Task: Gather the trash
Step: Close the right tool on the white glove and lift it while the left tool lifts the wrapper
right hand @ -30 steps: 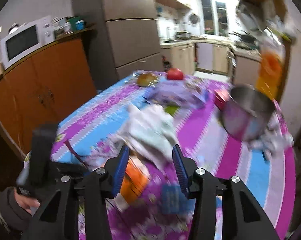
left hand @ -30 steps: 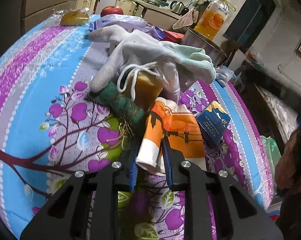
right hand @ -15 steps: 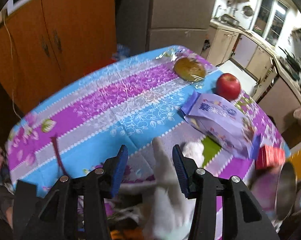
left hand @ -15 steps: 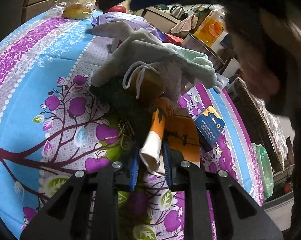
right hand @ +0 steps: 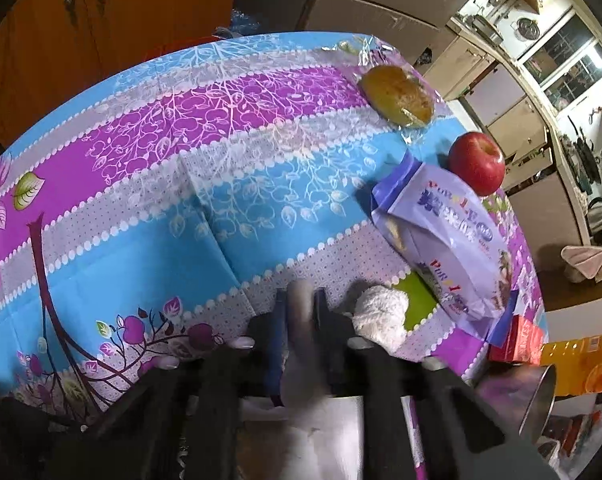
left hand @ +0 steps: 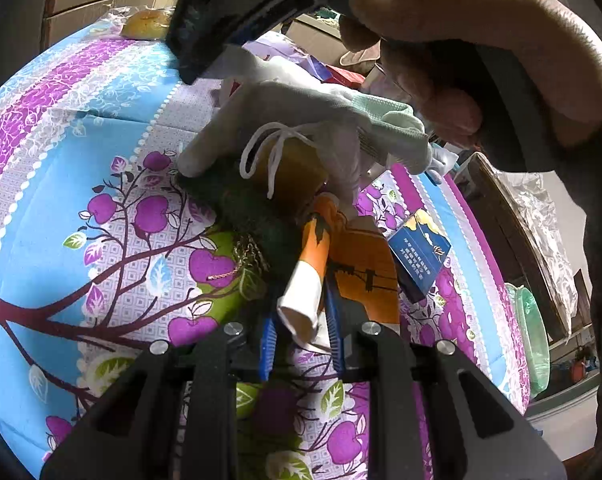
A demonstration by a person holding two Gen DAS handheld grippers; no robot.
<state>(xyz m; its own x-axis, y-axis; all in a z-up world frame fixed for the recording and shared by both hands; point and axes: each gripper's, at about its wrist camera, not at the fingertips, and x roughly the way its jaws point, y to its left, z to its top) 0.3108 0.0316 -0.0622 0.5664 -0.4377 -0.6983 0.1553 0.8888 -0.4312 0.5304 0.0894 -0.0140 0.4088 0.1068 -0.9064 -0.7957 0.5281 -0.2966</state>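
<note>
Gripping an orange wrapper [left hand: 307, 276], left claw [left hand: 301, 344]; right claw [right hand: 299, 312] just closed on white glove [right hand: 301, 344] finger.

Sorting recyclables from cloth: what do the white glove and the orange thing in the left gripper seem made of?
White glove: soft knit fabric, matte; limp fingers, ribbed greenish cuff. Orange wrapper: probably thin printed paper or film, white inside; it curls and creases where the left gripper pinches it.

Left claw [left hand: 301, 334] clamped; right claw [right hand: 299, 312] just closed, angled downward.

Orange wooden cabinet [right hand: 41, 28], cream kitchen cupboards [right hand: 513, 108], lit window [right hand: 569, 60]
</note>
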